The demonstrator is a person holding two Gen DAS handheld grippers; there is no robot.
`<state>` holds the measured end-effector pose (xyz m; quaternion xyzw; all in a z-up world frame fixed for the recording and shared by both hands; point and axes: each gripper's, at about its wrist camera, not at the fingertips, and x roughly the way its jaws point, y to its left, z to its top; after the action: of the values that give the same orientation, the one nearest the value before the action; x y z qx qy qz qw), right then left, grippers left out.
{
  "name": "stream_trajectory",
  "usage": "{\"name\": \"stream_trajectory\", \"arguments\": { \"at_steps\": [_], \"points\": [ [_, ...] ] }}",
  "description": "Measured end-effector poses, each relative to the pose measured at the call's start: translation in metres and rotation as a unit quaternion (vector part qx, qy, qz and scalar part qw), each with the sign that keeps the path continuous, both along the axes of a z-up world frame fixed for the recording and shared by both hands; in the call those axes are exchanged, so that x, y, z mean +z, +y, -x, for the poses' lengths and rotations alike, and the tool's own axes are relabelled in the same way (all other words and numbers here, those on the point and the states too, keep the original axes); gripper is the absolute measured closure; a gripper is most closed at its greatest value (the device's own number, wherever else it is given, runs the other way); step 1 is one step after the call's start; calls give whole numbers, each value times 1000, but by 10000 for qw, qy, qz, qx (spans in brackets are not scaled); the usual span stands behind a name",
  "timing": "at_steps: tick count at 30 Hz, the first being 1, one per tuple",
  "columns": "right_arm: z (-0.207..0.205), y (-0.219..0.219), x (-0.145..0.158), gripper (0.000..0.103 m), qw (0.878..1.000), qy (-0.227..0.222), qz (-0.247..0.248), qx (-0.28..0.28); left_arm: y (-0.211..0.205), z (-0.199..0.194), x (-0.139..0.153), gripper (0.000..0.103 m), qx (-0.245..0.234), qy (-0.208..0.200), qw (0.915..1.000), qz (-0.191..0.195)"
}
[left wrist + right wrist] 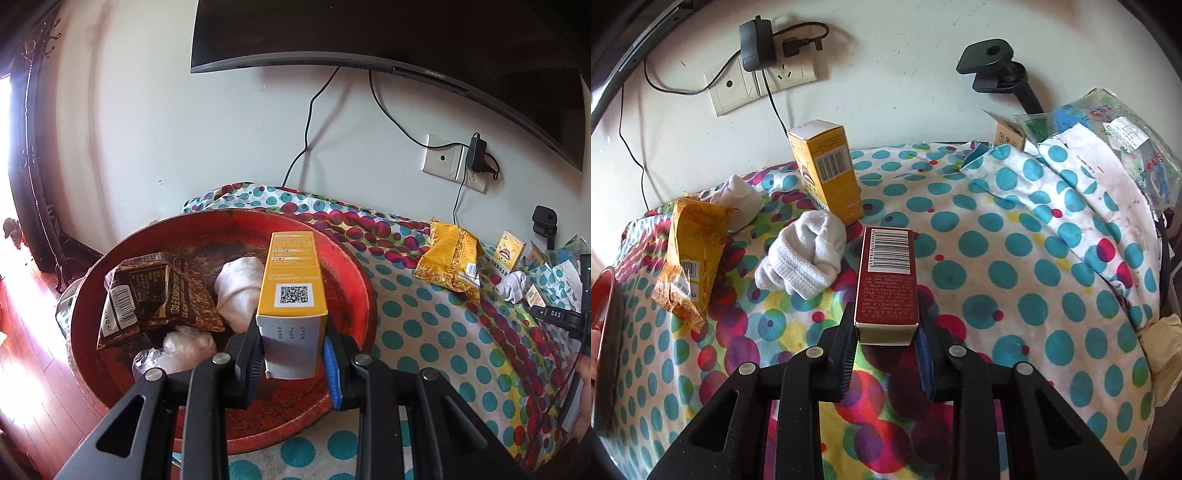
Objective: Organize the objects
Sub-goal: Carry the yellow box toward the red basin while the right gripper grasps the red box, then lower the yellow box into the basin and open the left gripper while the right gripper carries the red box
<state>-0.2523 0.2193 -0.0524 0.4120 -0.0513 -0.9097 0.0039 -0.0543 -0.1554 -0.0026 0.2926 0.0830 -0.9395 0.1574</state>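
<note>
My left gripper [293, 354] is shut on a yellow box [291, 280] with a QR code and holds it over the red round tray [351, 280]. In the tray lie a brown snack bag [159, 295], a rolled white sock [240, 288] and clear plastic wrap [181, 347]. My right gripper [886, 354] is shut on a dark red box [888, 284] with a barcode, held above the polka-dot cloth [1015, 280]. On the cloth ahead lie a white sock [805, 258], a yellow upright box [827, 170], a yellow snack bag [690, 258] and another sock [738, 199].
A TV [406, 44] hangs on the wall above a socket [458, 162] with a charger and cables. A black clamp mount [997, 66], a plastic packet [1115, 125] and a small carton [1008, 134] stand at the table's back right. The tray's edge [605, 332] shows at left.
</note>
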Motion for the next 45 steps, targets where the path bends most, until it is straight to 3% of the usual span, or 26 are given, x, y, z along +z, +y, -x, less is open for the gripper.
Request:
{"name": "stream_trajectory", "arguments": {
  "at_steps": [11,20,25,30,33,37,42,45],
  "points": [
    [-9,18,3,76,9993,76,362,100,-6,-9,1,75,214,-130,9996,89],
    [-6,33,-3,76,9955,-53,937,100,-30,-27,3,75,514,-566,9969,177],
    [-6,37,-5,76,9930,-48,1170,127,-14,-39,2,75,243,-696,9972,81],
    [-6,40,-6,76,9914,-40,1300,141,-6,-17,-11,75,68,-919,9955,202],
    [-6,39,-6,76,9914,-40,1300,156,-23,9,-21,74,134,-1164,9931,-63],
    [-5,37,-6,76,9925,-47,1209,159,-30,33,-27,74,238,-1211,9921,242],
    [-5,31,-5,76,9946,-48,1020,182,-46,60,-39,74,462,-1401,9890,-115],
    [-9,30,0,76,9951,112,959,197,-45,59,-35,73,454,-1260,9907,-224]
  ]
}}
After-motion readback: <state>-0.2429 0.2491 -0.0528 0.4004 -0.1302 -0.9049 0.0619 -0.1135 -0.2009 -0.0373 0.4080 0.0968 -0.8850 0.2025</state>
